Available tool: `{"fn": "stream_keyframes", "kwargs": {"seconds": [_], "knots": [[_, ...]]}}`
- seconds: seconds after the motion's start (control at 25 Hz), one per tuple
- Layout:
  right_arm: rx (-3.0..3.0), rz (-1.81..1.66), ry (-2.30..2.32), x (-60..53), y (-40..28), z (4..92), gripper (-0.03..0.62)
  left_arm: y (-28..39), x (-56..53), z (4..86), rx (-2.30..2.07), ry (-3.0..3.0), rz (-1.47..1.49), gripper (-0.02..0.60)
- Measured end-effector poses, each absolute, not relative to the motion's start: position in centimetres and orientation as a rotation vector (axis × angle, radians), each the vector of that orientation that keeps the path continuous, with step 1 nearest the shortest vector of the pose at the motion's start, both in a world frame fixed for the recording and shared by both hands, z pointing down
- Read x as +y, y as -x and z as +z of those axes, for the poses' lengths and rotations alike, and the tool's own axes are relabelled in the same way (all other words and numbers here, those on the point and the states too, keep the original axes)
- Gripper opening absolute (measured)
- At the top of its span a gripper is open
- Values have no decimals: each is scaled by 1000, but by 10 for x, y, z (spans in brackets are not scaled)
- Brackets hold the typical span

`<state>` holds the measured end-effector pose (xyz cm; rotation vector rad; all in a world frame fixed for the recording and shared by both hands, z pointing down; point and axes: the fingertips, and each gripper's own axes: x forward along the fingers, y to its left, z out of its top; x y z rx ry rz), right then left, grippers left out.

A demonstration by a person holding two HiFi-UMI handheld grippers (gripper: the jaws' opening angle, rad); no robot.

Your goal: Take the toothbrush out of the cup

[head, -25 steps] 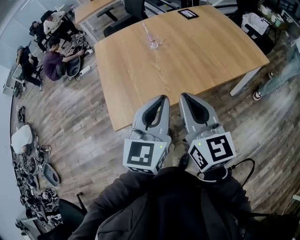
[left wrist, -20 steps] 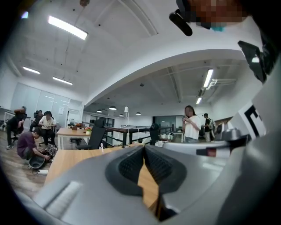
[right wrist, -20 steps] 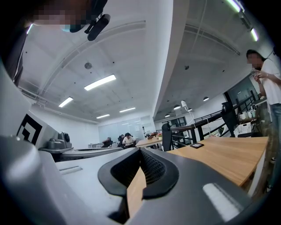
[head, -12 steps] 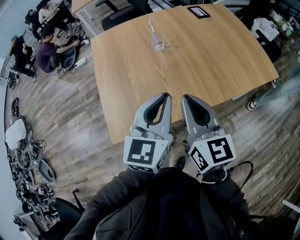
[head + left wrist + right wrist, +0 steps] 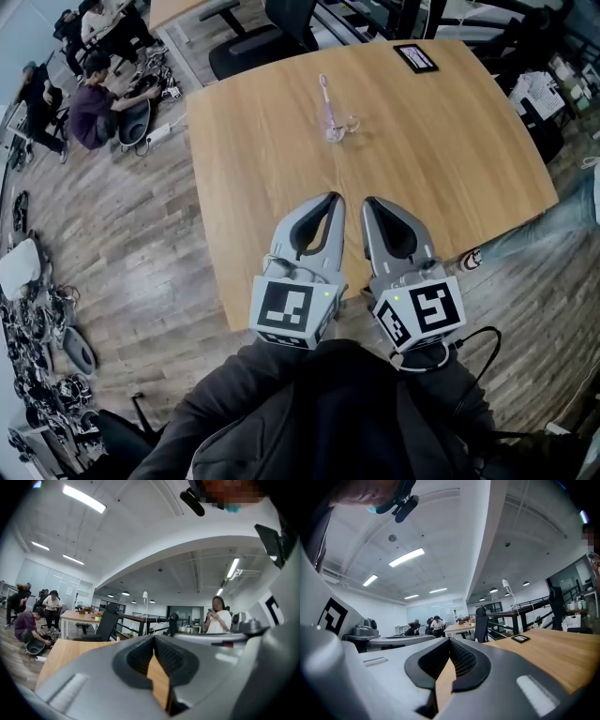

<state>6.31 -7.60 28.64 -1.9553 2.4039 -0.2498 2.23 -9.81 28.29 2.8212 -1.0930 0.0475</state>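
Head view: wooden table with a clear cup on its far half, about midway between left and right edges, well clear of every edge. Pale pink toothbrush standing in the cup, leaning toward the far edge. Small black tablet flat near the far right corner, well apart from the cup. Left gripper and right gripper side by side over the near edge, tips just beside each other, both aimed toward the cup and well short of it.

Left gripper view: jaws clenched tip to tip, nothing between them, only table wood showing through the gap below the tips. Right gripper view: same story, jaws closed on nothing, tablet lying on the table off to the right.

Black office chair just past the far edge. Several people around another desk at top left, one bent low over the floor. Shoe and trouser leg of someone standing by the near right corner.
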Motion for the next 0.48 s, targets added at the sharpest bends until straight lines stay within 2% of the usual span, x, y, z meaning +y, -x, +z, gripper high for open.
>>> {"fn": "stream_keyframes", "kwargs": {"seconds": [0.48], "knots": [[2451, -121, 1929, -137, -59, 249, 1, -14, -155, 255, -1154, -2809, -74, 8]]}}
